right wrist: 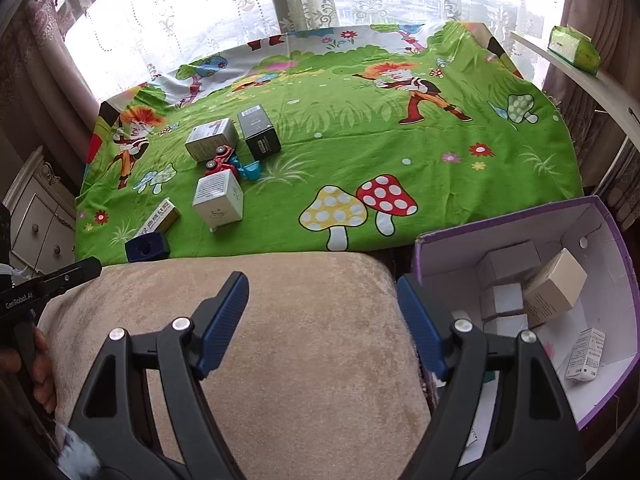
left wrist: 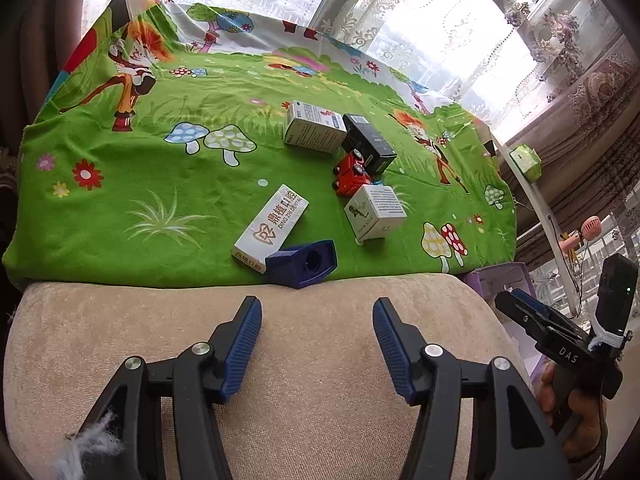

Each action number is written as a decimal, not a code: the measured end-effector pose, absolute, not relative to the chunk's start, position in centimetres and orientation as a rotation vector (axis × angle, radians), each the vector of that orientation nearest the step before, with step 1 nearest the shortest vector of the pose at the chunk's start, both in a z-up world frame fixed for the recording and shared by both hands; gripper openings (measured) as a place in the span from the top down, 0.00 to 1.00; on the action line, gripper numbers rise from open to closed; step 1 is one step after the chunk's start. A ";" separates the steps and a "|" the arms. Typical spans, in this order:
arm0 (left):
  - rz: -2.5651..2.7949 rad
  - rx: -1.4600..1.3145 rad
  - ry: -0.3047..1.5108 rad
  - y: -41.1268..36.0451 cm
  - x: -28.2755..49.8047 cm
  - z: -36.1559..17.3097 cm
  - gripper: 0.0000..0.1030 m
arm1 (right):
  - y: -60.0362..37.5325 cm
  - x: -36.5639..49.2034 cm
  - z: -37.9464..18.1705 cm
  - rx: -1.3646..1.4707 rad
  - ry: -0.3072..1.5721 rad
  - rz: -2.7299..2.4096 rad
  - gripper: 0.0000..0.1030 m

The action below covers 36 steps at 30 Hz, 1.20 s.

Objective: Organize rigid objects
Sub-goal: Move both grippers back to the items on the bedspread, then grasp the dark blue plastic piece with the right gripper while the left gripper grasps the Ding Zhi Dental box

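On the green cartoon cloth [left wrist: 160, 160] lie a long white dental box [left wrist: 272, 226], a blue block with a round hole [left wrist: 302, 264], a white cube box [left wrist: 374, 210], a red toy car [left wrist: 352, 174], a black box [left wrist: 368, 142] and a grey-white box [left wrist: 314, 127]. They also show at the left of the right wrist view: cube box [right wrist: 219, 199], black box [right wrist: 259, 132]. My left gripper [left wrist: 318, 344] is open and empty over the beige cushion. My right gripper [right wrist: 322, 322] is open and empty, beside a purple bin [right wrist: 624, 264] holding several boxes.
A beige cushion [right wrist: 300, 340] fills the near foreground of both views. A white shelf with a green pack [right wrist: 574, 46] runs along the right. Lace curtains and windows stand behind the table. A white drawer cabinet [right wrist: 36, 220] is at the left.
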<state>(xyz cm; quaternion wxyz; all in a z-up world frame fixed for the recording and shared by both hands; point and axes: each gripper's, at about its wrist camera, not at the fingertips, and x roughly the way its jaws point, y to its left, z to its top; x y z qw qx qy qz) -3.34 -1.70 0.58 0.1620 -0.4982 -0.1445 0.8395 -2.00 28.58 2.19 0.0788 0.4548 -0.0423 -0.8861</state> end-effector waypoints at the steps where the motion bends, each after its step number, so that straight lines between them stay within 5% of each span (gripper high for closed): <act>1: 2.389 -1.436 -0.414 -1.7 -3.5 0.5 0.43 | 28.1 -2.1 2.1 1.363 -0.111 -2.642 0.23; 36: 2.500 -1.464 -0.618 -7.4 -7.3 -0.2 0.43 | 10.1 -10.0 -3.2 1.477 0.151 -2.066 0.24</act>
